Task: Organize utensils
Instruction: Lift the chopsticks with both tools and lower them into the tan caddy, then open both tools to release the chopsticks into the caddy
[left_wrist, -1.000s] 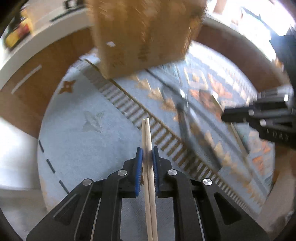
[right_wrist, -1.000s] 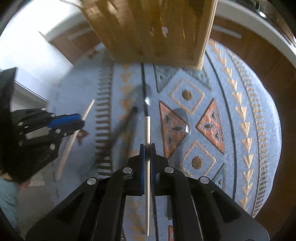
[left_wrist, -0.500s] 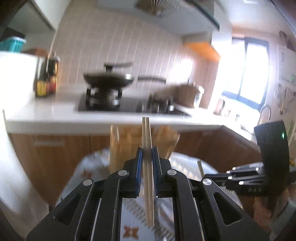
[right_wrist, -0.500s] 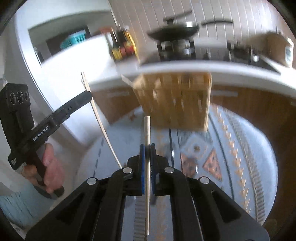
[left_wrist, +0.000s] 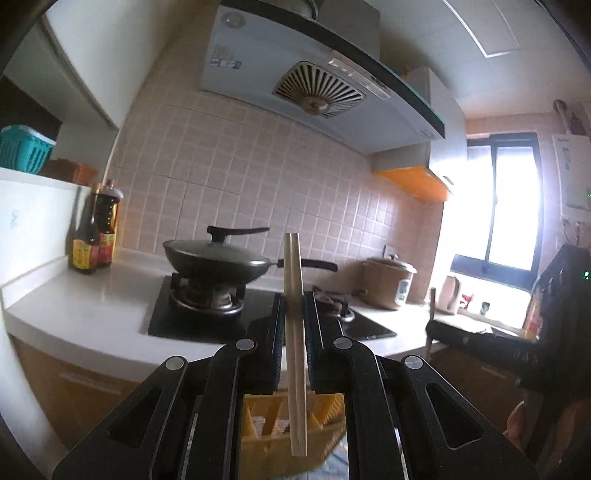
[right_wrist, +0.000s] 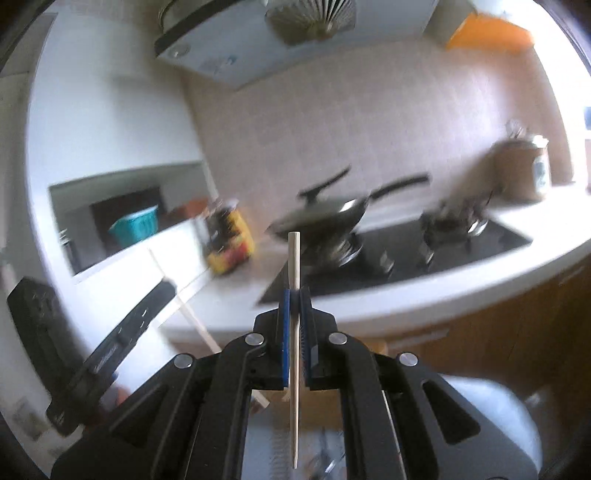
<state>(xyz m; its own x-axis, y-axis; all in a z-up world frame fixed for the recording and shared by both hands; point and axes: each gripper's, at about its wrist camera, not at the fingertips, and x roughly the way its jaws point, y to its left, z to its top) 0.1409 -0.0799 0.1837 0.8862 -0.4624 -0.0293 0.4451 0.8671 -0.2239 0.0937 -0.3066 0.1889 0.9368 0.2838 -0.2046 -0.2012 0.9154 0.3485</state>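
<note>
1. On the left we hold a pair of chopsticks (left_wrist: 294, 332) upright in the left gripper (left_wrist: 294, 325). Its blue pads (left_wrist: 277, 343) stand close together, clamped on both sticks, which lie side by side and touching.
2. The sticks' lower ends hang just over the wooden rack (left_wrist: 291, 424), which shows between the gripper's arms, near us and below the counter (left_wrist: 92, 306).
3. To do this step well, we judge that we should keep the pair vertical, centre the tips over one slot of the rack, and lower slowly. If we loosen the grip too soon, the two sticks may splay or miss the slot.
4. Far behind, the wok (left_wrist: 218, 258) sits on the stove; two bottles (left_wrist: 92, 236) stand at the left of the counter. None of these matter to the task.
5. On the right, the right gripper (right_wrist: 294, 325) has its jaws shut tight on a single thin stick (right_wrist: 294, 332), also upright, its pointed end down.
6. This view is blurred; we cannot tell what lies under that stick's tip, so we should steady the hand before lowering it.
7. At the right view's left edge, the left gripper shows again with its chopsticks slanting.
</note>
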